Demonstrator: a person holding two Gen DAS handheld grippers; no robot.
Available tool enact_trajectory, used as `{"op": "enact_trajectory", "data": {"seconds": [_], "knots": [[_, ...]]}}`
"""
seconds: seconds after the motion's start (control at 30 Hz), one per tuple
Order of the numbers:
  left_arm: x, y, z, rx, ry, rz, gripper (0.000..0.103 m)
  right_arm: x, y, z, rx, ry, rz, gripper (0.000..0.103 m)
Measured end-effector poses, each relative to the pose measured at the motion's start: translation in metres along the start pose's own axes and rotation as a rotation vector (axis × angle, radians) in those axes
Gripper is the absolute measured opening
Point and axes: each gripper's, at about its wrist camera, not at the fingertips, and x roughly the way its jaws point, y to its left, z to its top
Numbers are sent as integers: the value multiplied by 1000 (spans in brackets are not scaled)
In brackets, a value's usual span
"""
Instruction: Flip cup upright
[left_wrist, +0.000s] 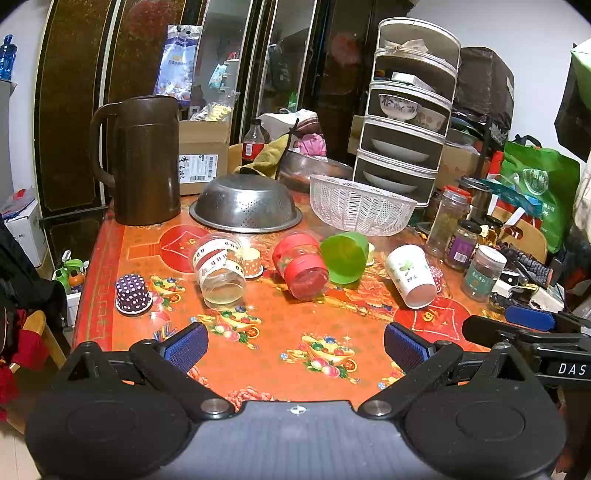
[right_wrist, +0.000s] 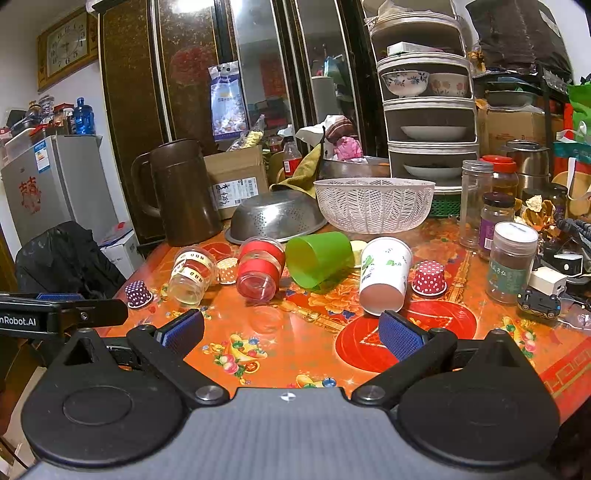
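Observation:
Several cups lie on their sides in a row on the orange patterned table (left_wrist: 280, 332): a clear cup with a printed band (left_wrist: 218, 269) (right_wrist: 192, 275), a red-banded glass cup (left_wrist: 301, 264) (right_wrist: 258, 273), a green plastic cup (left_wrist: 345, 258) (right_wrist: 319, 258) and a white paper cup (left_wrist: 412, 275) (right_wrist: 384, 275). My left gripper (left_wrist: 295, 347) is open and empty, short of the row. My right gripper (right_wrist: 291, 334) is open and empty, its right fingertip (right_wrist: 400, 336) just below the white cup's mouth.
Small dotted cupcake liners stand upside down: purple (left_wrist: 133, 295), red (right_wrist: 428, 278). A brown jug (left_wrist: 146, 158), a steel colander (left_wrist: 245, 203) and a white basket (left_wrist: 364, 205) stand behind the cups. Jars (right_wrist: 511, 262) crowd the right side. The right gripper's body shows in the left wrist view (left_wrist: 532, 328).

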Motion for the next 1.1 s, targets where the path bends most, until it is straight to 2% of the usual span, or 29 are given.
{"op": "enact_trajectory", "data": {"seconds": [1.1], "knots": [[2,-3,-3,11,2,-4,102,4,4,2,-1,14,-2,102]]}}
